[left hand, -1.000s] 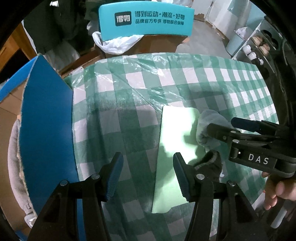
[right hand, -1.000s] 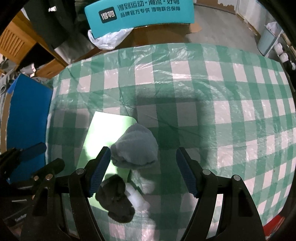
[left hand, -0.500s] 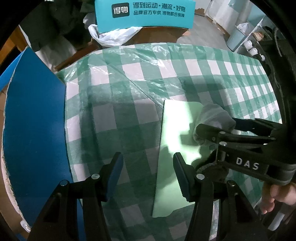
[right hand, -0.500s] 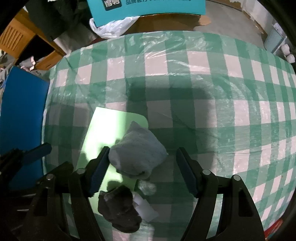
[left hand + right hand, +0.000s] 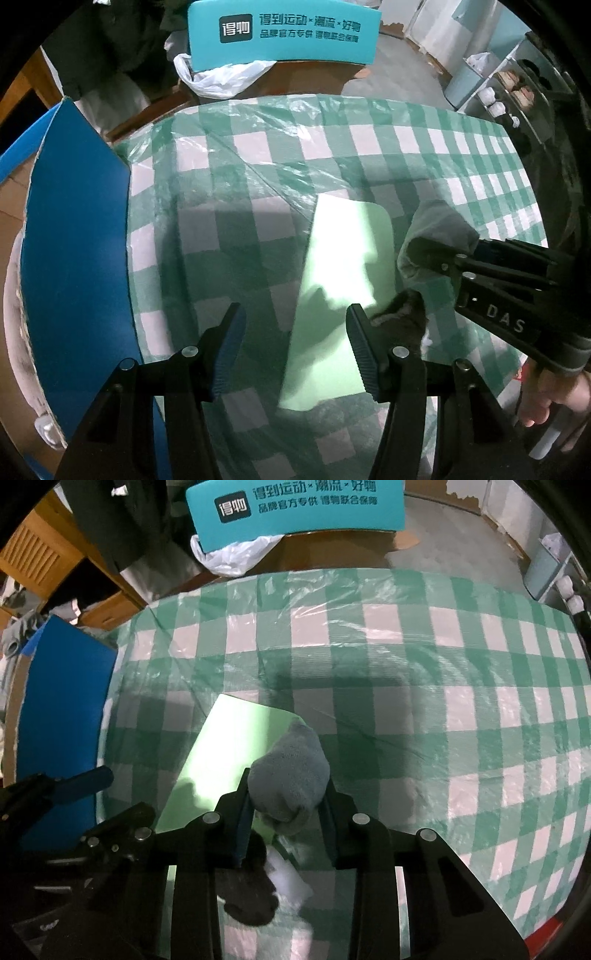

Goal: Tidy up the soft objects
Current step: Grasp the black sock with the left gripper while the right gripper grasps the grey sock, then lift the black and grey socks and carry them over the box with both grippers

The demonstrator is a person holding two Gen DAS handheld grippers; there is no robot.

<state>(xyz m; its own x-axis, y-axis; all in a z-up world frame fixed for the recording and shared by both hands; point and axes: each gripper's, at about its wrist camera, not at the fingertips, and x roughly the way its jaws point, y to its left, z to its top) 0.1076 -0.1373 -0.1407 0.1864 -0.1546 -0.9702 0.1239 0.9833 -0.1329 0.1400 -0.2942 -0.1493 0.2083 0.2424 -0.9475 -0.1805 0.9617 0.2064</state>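
A balled grey sock [image 5: 291, 764] sits between the pads of my right gripper [image 5: 287, 786]. Its jaws are closing and press on both sides of the sock. The sock hangs over the right edge of a light green mat [image 5: 236, 753]. Below it on the mat lie a dark sock [image 5: 247, 890] and a small white lump [image 5: 288, 875]. My left gripper [image 5: 295, 321] hovers over the mat's left edge [image 5: 343, 266], open and still opening slightly, with nothing between its fingers. From that side the grey sock [image 5: 436, 232] shows in the right gripper's jaws, with the dark sock [image 5: 402, 314] beneath.
The table [image 5: 443, 720] wears a green checked cloth under clear plastic. A blue board [image 5: 74, 258] stands along its left side. Beyond the far edge are a teal box [image 5: 284, 33] and a white plastic bag [image 5: 221, 77]. A person's hand [image 5: 546, 398] holds the right gripper.
The right gripper's jaws have come together from wide apart onto the grey sock, which now sits squeezed between them. The left gripper has stayed in place.
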